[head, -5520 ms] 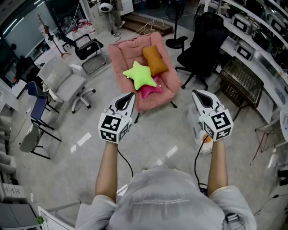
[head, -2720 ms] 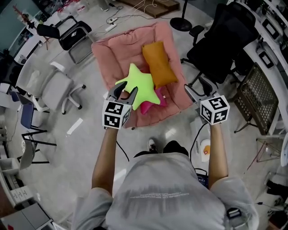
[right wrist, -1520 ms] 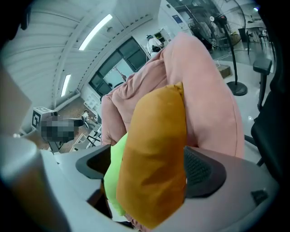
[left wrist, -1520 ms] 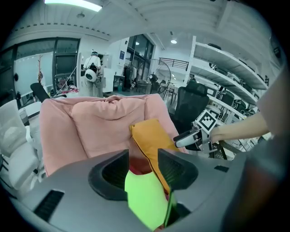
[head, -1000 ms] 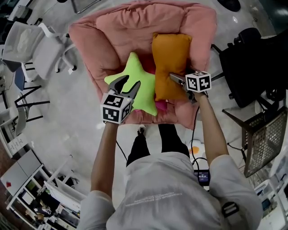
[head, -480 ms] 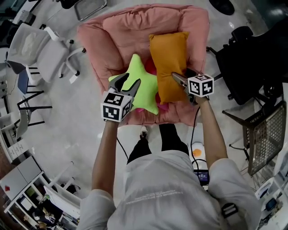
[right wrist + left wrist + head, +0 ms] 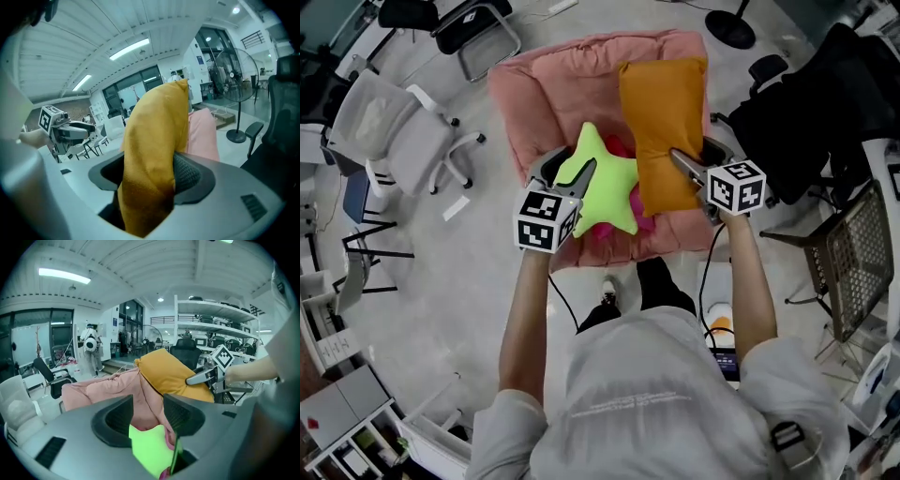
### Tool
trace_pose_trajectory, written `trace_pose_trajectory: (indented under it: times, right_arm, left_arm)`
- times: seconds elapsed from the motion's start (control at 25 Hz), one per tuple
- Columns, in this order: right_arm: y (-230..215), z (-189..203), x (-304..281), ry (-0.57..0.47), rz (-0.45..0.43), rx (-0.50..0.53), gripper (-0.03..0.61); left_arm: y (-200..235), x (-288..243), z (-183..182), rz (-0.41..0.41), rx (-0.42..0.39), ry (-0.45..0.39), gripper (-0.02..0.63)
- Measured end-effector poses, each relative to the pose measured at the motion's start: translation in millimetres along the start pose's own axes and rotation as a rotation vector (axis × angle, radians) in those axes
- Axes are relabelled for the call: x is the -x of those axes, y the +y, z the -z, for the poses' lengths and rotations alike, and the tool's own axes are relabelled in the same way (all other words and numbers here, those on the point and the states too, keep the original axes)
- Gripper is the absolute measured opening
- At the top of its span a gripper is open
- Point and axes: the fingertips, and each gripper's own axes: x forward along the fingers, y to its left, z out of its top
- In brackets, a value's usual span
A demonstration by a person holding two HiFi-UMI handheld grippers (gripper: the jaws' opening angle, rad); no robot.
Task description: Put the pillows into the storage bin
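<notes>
Lime-green star pillow (image 7: 605, 187): one point is pinched between the partly closed jaws of the left gripper (image 7: 569, 171). Orange pillow (image 7: 664, 122): its near edge is clamped in the right gripper (image 7: 694, 157), whose jaws are kept apart by the bunched fabric. Both bare forearms reach forward, with the grippers side by side. Pink floor chair (image 7: 553, 89): both pillows lie over its seat, and a magenta pillow (image 7: 602, 236) sits beneath the star.

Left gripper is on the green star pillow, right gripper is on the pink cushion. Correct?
Not quite. The right gripper is shut on the orange pillow, as the right gripper view shows. The left gripper is on the green star pillow, as stated.
</notes>
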Motion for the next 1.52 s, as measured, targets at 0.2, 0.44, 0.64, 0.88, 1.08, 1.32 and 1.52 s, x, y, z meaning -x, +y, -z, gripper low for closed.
trace_pose_trajectory:
  times: [0.2,0.44,0.64,0.88,1.08,1.32,1.52]
  right_arm:
    - [44,-26,53,-0.093,0.085,0.064,0.313]
    - [111,-15,135,-0.192,0.177,0.081,0.31]
    - [136,4,206,-0.233,0.273,0.072,0.31]
    - [118,57,311,-0.253,0.445,-0.008,0.31]
    - [100,112,390,-0.264,0.553,-0.077,0.31]
    - [78,200,488,-0.215,0.65,-0.156,0.31]
    - [46,284,541,-0.109,0.641,-0.214,0.31]
  left_arm:
    - [-5,42,-24,0.034,-0.046,-0.089,0.216]
    - [-39,92,-15,0.136,-0.084,-0.126,0.216]
    - [-79,105,-25,0.242,-0.125,-0.153,0.216]
    - [-189,88,-40,0.445,-0.219,-0.167,0.216]
    - [-281,71,-33,0.564,-0.26,-0.14,0.216]
    - [-407,54,-4,0.688,-0.3,-0.064,0.213]
    - [-503,33,41,0.734,-0.311,0.02,0.209]
